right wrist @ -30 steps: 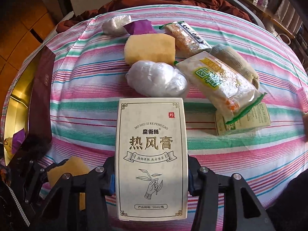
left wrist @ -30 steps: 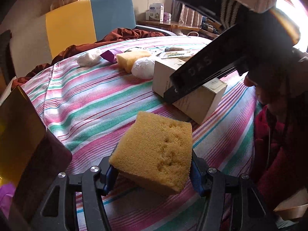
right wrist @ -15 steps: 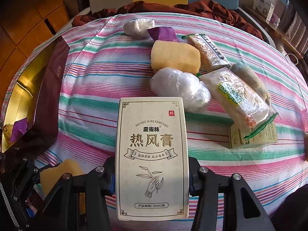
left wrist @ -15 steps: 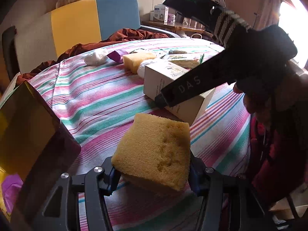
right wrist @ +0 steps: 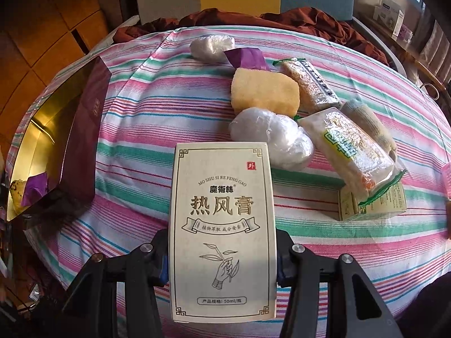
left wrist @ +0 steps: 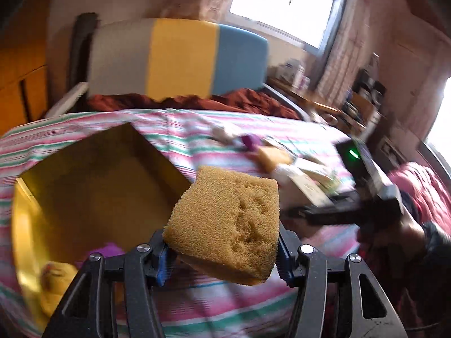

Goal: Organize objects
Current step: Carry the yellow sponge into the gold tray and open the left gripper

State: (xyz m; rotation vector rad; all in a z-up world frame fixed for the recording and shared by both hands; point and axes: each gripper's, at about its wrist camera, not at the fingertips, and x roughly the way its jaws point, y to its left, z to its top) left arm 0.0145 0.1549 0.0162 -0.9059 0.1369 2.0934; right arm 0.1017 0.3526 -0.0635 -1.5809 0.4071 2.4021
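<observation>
left tongs point(left wrist: 222, 256): closed on a yellow-brown sponge point(left wrist: 225, 225); blue pads press its two sides and the sponge juts forward and up, clear of the cloth. the jaws have just been closing a little on it.
right tongs point(right wrist: 221, 256): clamped on a tall cream carton point(right wrist: 222, 231) with printed characters and a drawn hand holding a sprig; the carton stands upright between the jaws, its lower half in their grip.
sponge position: in the left wrist view it hangs just beside the near right corner of the gold-lined box point(left wrist: 84, 174), over the striped cloth rather than over the box.
box: open, gold inside, dark maroon outside point(right wrist: 81, 146), at the left edge of the worktop point(right wrist: 157, 129).
box contents: a purple wrapped piece point(right wrist: 35, 188) and something yellow point(left wrist: 53, 278); too blurred to name.
worktop cover: pink, green and white striped cloth.
loose things beyond the carton: second sponge point(right wrist: 265, 91), two white plastic-wrapped bundles point(right wrist: 270, 138) point(right wrist: 211, 46), purple packet point(right wrist: 248, 57), snack bags point(right wrist: 352, 146) point(right wrist: 310, 84), small pale box point(right wrist: 372, 202) under one bag, knitted beige roll point(right wrist: 369, 124).
in the way: from the left wrist view the right tongs and carton sit to the right of the sponge, apart from it.
background: chair point(left wrist: 180, 59) with grey, yellow and blue back; rust-red fabric point(right wrist: 296, 18) heaped behind the worktop.
</observation>
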